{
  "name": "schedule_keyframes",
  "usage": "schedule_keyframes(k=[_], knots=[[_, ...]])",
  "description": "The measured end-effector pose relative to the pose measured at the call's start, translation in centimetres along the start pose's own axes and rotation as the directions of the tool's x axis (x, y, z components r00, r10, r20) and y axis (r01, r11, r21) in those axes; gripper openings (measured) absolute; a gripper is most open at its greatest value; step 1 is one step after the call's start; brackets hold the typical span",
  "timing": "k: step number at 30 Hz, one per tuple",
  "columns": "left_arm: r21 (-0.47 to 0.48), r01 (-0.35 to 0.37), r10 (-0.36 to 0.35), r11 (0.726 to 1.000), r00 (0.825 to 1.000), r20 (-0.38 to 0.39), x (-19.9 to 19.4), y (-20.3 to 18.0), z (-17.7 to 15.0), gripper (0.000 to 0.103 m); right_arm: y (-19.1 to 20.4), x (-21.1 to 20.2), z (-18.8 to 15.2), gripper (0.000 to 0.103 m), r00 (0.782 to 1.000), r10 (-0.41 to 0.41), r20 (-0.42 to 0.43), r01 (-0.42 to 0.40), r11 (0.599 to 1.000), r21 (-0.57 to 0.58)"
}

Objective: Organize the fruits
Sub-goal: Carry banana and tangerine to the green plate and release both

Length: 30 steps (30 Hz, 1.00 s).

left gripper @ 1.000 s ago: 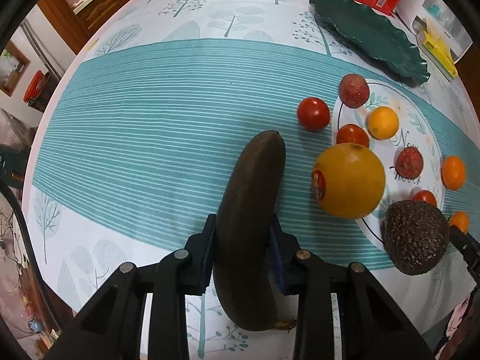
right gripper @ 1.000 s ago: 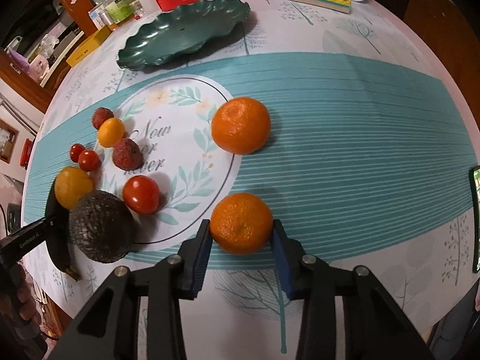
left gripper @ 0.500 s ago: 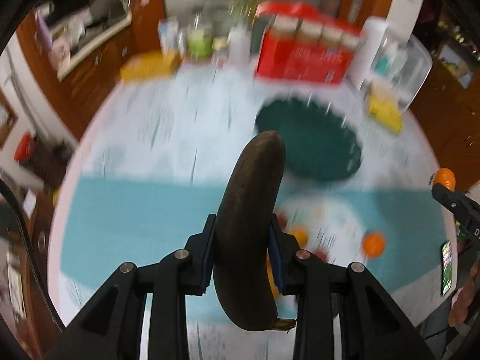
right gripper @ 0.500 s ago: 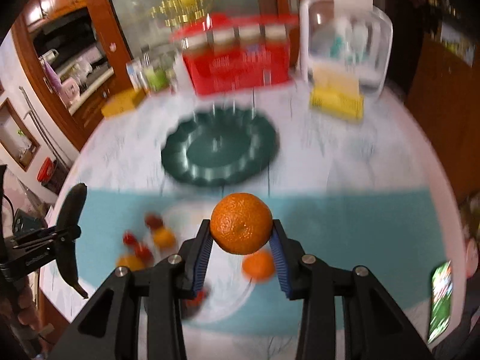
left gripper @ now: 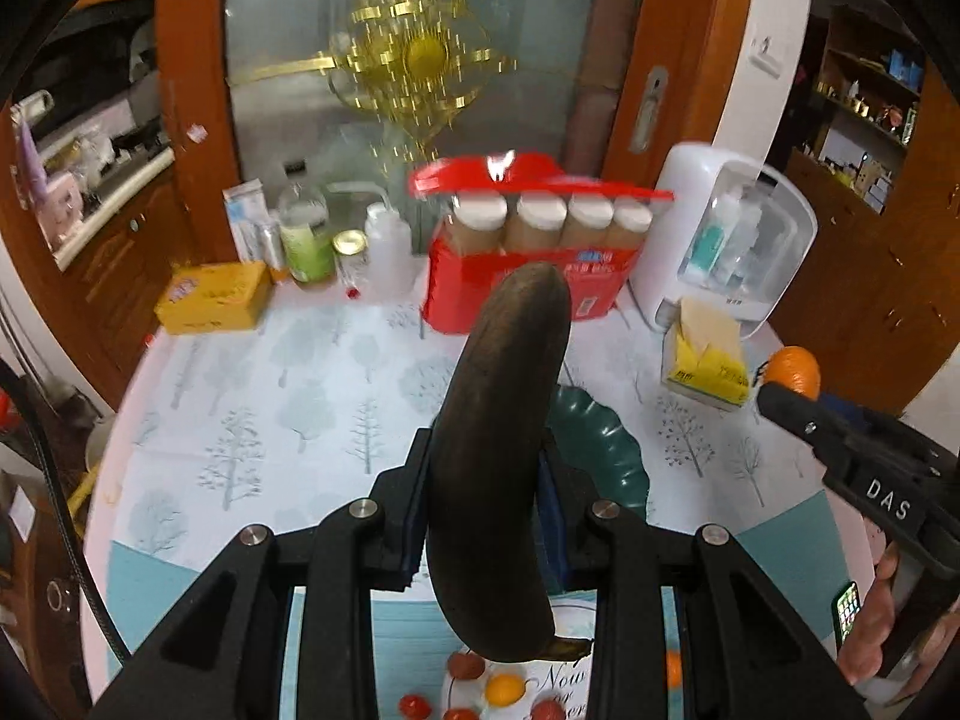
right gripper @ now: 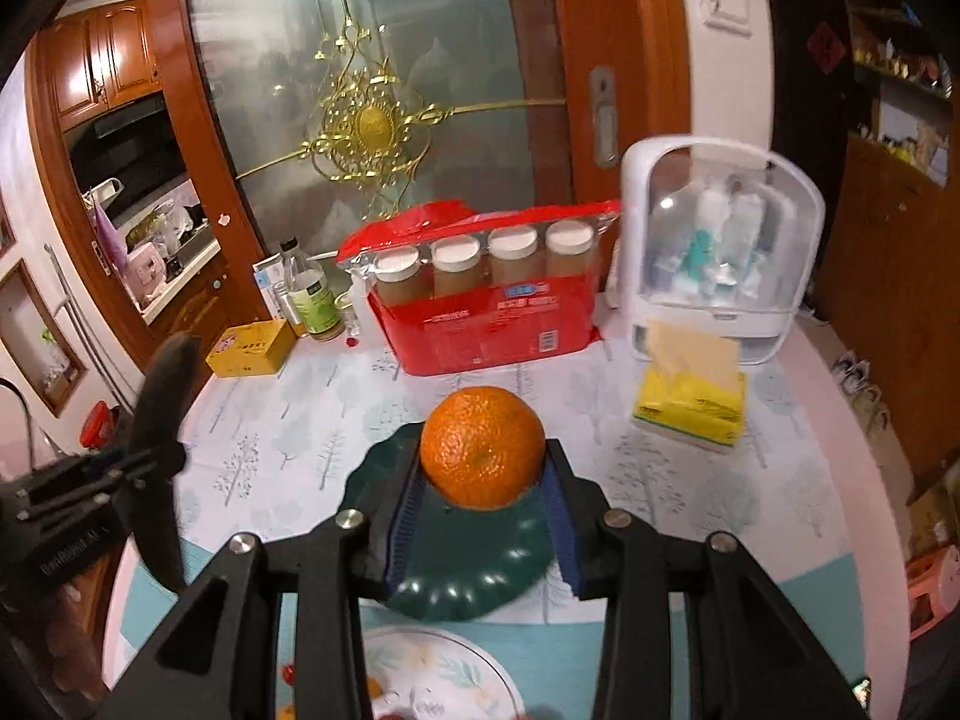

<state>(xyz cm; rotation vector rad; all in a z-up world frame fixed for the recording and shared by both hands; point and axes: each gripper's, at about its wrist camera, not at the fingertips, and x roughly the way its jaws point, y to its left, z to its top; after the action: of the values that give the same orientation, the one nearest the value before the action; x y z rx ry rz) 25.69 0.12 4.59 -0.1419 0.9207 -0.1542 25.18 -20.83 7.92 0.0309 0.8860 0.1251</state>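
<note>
L gripper [left gripper: 486,516] pinching dark overripe banana [left gripper: 498,456], R gripper [right gripper: 483,501] pinching round orange tangerine [right gripper: 482,447] — both aloft above scalloped dark-green plate [right gripper: 474,576]. Plate looks bare. Small fruits [left gripper: 504,690] on table below — most sorting left.

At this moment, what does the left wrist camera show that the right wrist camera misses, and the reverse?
Left wrist only: the small fruits on the round printed mat at the bottom edge, and a phone lying at the right edge of the table.

Right wrist only: the whole orange between the right tool's pads, and pairs of shoes on the floor beyond the table.

Both: the blackened banana clamped in the left tool, the green scalloped plate, the red package of jars, the yellow tissue pack.
</note>
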Motion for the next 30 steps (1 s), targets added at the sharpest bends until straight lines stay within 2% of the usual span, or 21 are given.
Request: schedule_keyframes(k=[6,9,14,18,23,30], knots=[[-0.031,0.02,-0.024,0.999,0.987,-0.158,9.0,0.4,-1.9,0.03,-0.4,7.5,-1.6,0.039,0.987,0.039,-0.157,-0.032,0.999,0.041],[-0.015,0.008,-0.011,1.0,0.972,-0.236,13.3,0.5,-3.3,0.03,-0.7,11.3,-3.5,0.039,0.971,0.04,-0.236,-0.03,0.999,0.044],[0.01,0.0,0.003,1.0,0.947,-0.321,18.2,0.3,-5.8,0.03,-1.1,16.3,-6.5,0.039,0.942,0.043,-0.333,-0.027,0.998,0.051],[0.03,0.0,0.011,1.0,0.935,-0.355,20.7,0.1,-6.9,0.03,-1.0,18.8,-8.2,0.039,0.926,0.033,-0.376,-0.024,0.999,0.028],[0.027,0.001,0.01,1.0,0.926,-0.379,22.2,0.1,-7.1,0.03,-1.1,20.5,-9.2,0.04,0.921,0.011,-0.389,-0.014,1.0,-0.005],[-0.031,-0.007,-0.005,0.999,0.926,-0.378,24.0,0.7,-6.4,0.03,-1.7,22.0,-9.5,0.041,0.918,0.021,-0.396,-0.02,1.0,0.007]])
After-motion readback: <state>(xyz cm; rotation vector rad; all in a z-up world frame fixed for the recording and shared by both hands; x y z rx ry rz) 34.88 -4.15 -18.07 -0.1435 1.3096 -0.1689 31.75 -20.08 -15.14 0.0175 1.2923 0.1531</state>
